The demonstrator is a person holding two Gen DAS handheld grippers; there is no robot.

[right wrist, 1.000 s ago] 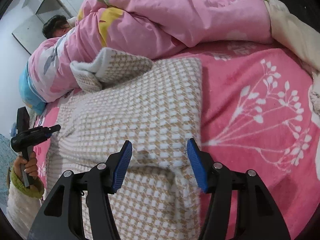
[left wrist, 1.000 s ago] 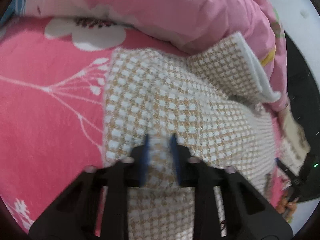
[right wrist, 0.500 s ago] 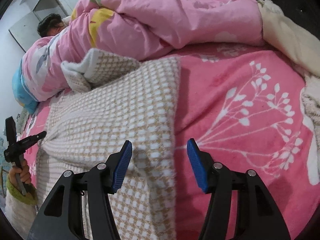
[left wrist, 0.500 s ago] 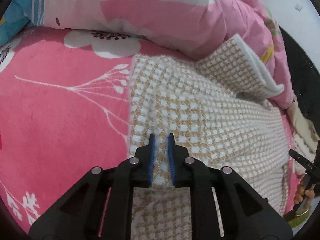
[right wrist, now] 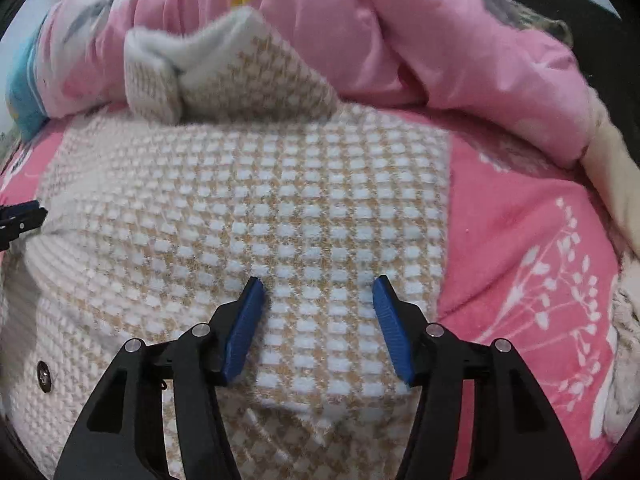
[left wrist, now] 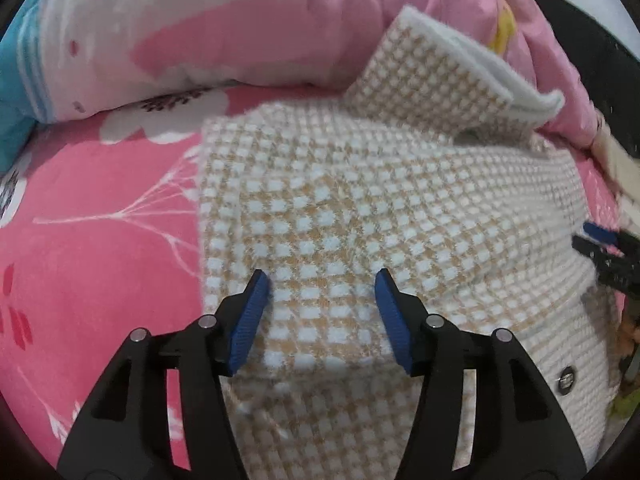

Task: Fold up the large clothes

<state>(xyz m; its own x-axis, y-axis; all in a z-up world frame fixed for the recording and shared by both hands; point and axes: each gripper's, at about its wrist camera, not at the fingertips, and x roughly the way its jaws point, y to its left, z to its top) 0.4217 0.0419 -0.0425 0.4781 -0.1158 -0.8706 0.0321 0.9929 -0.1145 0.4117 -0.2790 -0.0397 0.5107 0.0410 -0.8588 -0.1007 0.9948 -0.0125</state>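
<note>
Half a second ago the left gripper (left wrist: 322, 314) pinched the sweater (left wrist: 360, 216); now its jaws are opening, with the knit under them but not squeezed. That checked sweater lies folded on the pink bedsheet (left wrist: 92, 248), below the heaped quilt (right wrist: 440, 40). At right, the right gripper (right wrist: 318, 320) hovers open over the folded panel, gripping nothing. The knit looks soft, thick and floppy, probably light; take it by a doubled edge or corner.
</note>
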